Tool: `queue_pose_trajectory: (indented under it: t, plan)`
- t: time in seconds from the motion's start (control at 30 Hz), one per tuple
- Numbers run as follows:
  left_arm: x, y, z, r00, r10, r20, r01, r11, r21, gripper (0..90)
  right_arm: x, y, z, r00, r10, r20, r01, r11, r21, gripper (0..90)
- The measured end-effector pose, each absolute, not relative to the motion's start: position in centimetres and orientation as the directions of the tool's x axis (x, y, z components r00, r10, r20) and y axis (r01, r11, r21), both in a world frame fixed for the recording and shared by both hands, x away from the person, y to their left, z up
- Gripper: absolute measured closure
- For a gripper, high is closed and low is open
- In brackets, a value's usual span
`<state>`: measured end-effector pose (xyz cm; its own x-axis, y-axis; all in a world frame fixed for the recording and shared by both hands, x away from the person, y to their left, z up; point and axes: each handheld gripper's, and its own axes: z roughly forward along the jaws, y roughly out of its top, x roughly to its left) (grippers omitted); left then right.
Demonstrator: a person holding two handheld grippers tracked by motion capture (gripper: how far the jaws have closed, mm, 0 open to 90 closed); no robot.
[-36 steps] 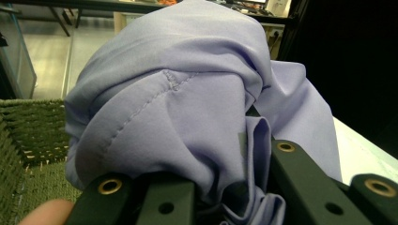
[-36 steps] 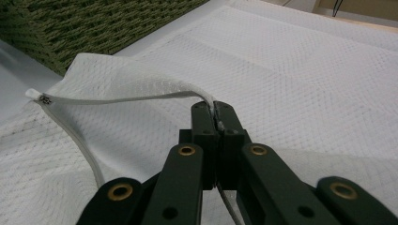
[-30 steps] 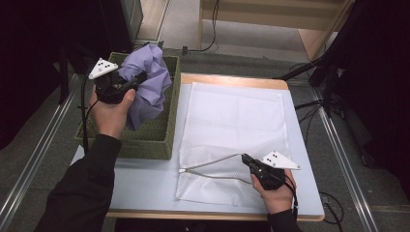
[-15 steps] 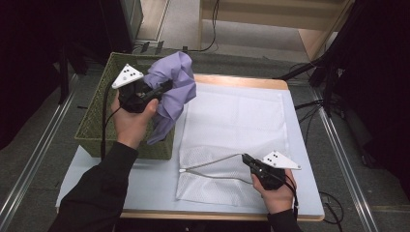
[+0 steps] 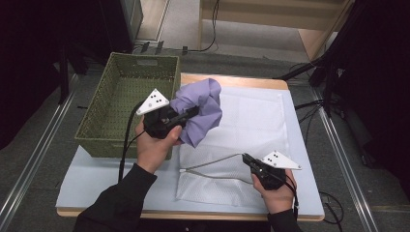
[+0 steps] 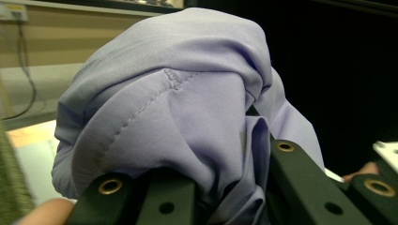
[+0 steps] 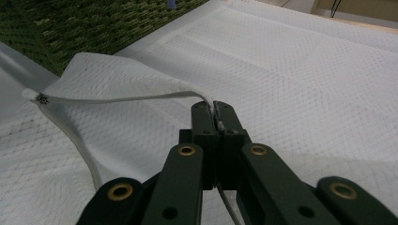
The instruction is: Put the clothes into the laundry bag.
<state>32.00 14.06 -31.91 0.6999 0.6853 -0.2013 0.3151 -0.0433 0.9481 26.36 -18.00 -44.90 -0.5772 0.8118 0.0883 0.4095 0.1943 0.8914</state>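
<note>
On pale table [image 5: 96, 179], white mesh bag [image 5: 251, 121]

A basket [image 5: 111, 125] sits on the table's [image 5: 96, 179] left edge. A mesh bag [image 5: 251, 125] lies flat across the middle and right. A bundled cloth [image 5: 200, 113] hangs above the bag's left edge, beside the basket.

Lilac cloth [image 6: 178, 117] hides left jaws — tips unseen.
</note>
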Motion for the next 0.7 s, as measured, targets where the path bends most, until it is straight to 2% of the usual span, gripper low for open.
queue_pose_trajectory:
  t: [0.4, 0.7]
  plan:
    - [27.9, 11.9, -34.8, 0.747, 0.602, -0.284, 0.373, -0.025, 0.928, 79.6, 26.5, -18.0, -44.9, -0.578, 0.811, 0.088, 0.406, 0.193, 0.893, 89.8]
    - [25.3, 11.4, -36.7, 0.777, 0.554, -0.298, 0.386, -0.045, 0.921, 79.6, 26.5, -18.2, -44.9, -0.573, 0.815, 0.088, 0.411, 0.192, 0.891, 89.8]
